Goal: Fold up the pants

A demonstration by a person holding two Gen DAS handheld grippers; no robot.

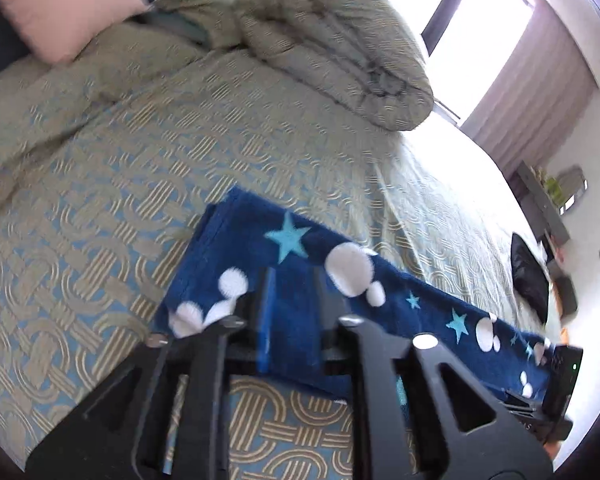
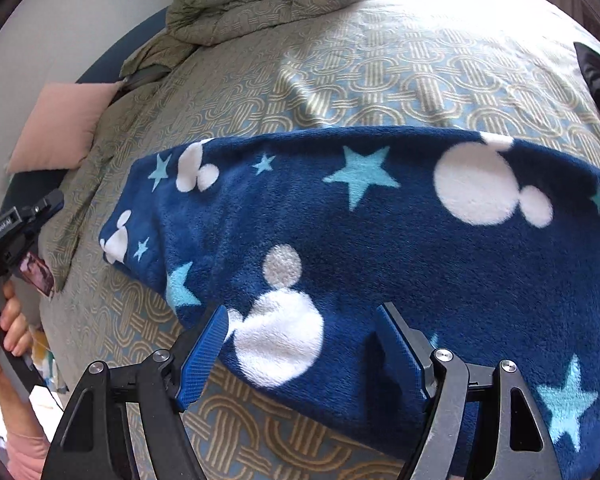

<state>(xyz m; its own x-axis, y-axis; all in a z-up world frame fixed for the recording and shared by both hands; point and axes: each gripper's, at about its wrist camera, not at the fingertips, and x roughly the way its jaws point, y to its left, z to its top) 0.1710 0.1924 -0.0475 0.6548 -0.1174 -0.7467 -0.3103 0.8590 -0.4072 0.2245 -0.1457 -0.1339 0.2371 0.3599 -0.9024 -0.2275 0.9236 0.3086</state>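
A patterned bedspread carries navy fleece pants with stars, lying flat as a long band. They look soft, light, floppy; pinch an edge. The right gripper is spread wide above them; the left gripper is narrowly parted, holding nothing.

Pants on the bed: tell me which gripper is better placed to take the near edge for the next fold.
Probably right. The right gripper stands open straddling the near edge of the pants. The left gripper sits over one narrow end, its fingers partly open and blurred.
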